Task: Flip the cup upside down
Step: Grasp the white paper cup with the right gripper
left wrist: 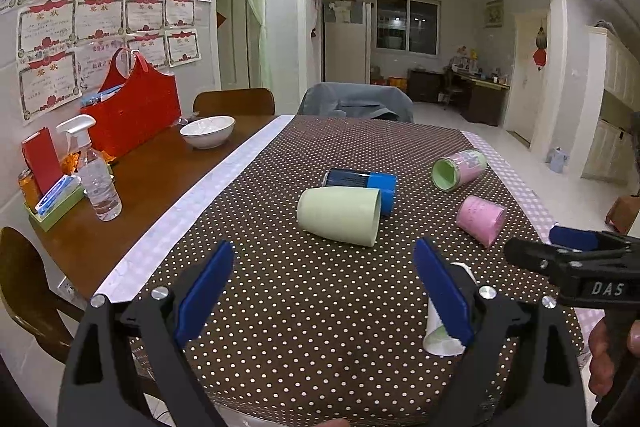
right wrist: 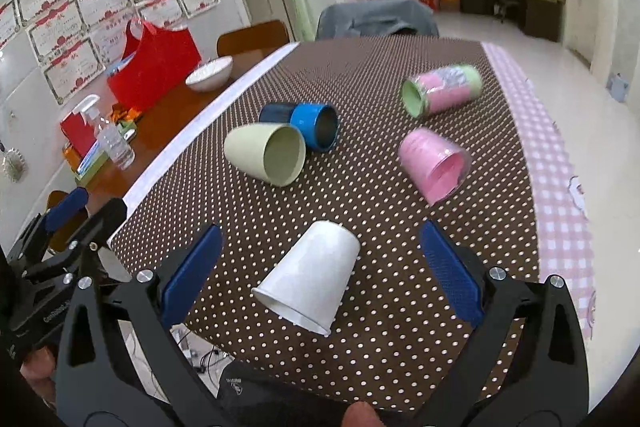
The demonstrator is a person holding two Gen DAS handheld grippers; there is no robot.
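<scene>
Both hand-held grippers hovered with jaws spread wide and empty: the left hand-held gripper [left wrist: 324,291] and the right hand-held gripper [right wrist: 322,277] side by side.

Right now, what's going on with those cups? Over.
Both tools open, empty. White paper cup on its side between right tool fingers, untouched. Left tool hovers. Nothing blocking.

Cloth [right wrist: 380,307] bare round white cup [right wrist: 308,279]; green cup [right wrist: 266,154] well beyond.
</scene>
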